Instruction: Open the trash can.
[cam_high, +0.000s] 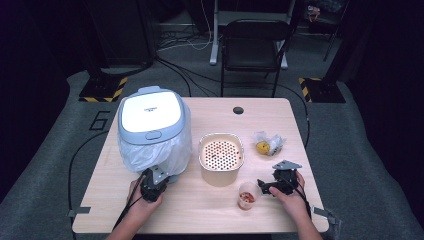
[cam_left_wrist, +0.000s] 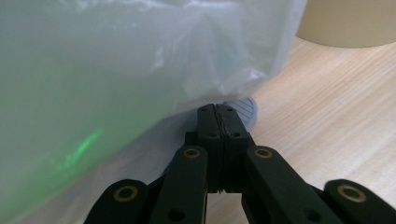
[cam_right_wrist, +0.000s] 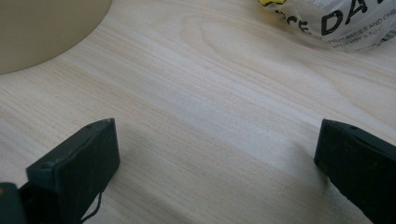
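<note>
Plastic bag (cam_high: 165, 152) lining the white-lidded bin (cam_high: 150, 117) hangs at the table's (cam_high: 200, 210) left side, its lower edge right at the left gripper (cam_high: 154, 184), whose jaws are pressed together at the bag's hem; whether film is pinched between them cannot be told. In the left gripper view the bag (cam_left_wrist: 116, 70) is translucent, crinkled and faintly green, and hides the bin's body. Right gripper (cam_high: 264, 186) rests with jaws spread wide over bare wood, just beside a small cup (cam_high: 247, 196), with the perforated beige pot (cam_high: 221, 155) nearby.
</note>
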